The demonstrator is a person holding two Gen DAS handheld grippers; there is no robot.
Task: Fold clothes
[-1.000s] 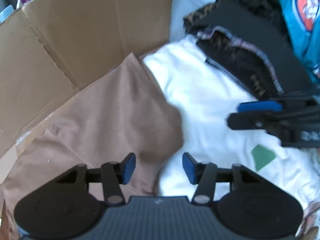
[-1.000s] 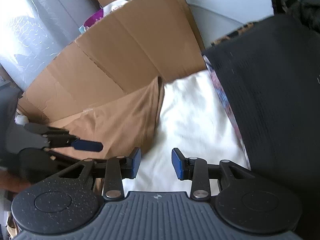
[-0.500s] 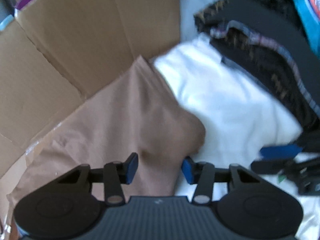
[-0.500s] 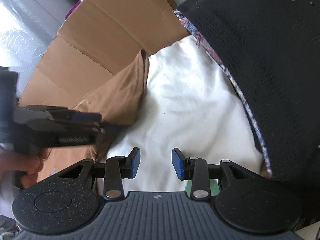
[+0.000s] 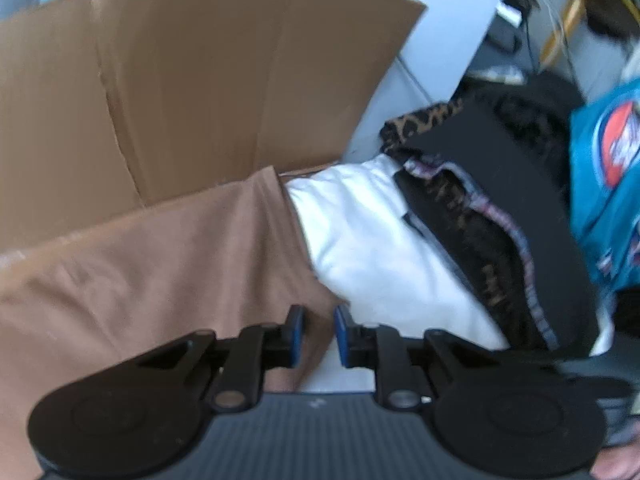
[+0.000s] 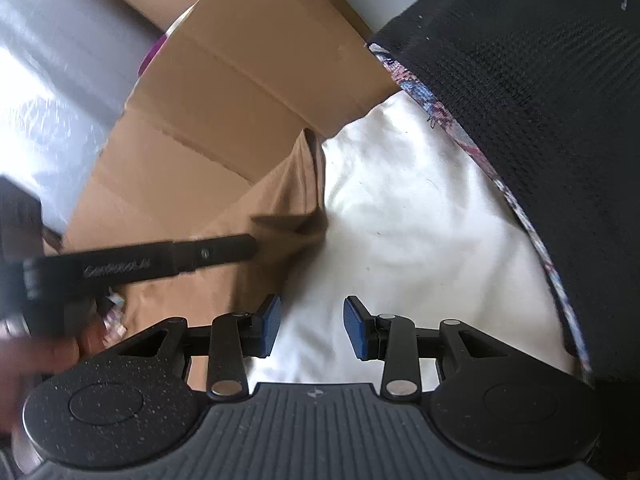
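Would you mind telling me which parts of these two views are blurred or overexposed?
Left wrist view: soft all over, the teal garment and dark clothes pile smeared, the white cloth nearly blown out. Right wrist view: sharper; the black knit shows its weave, but the left gripper crossing the frame is blurred, and the plastic wrap glares.

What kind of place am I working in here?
Probably a cluttered room at home, not a tidy laundry station: a flattened cardboard box lies under a brown garment, with a pile of unfolded clothes heaped beside a white cloth.
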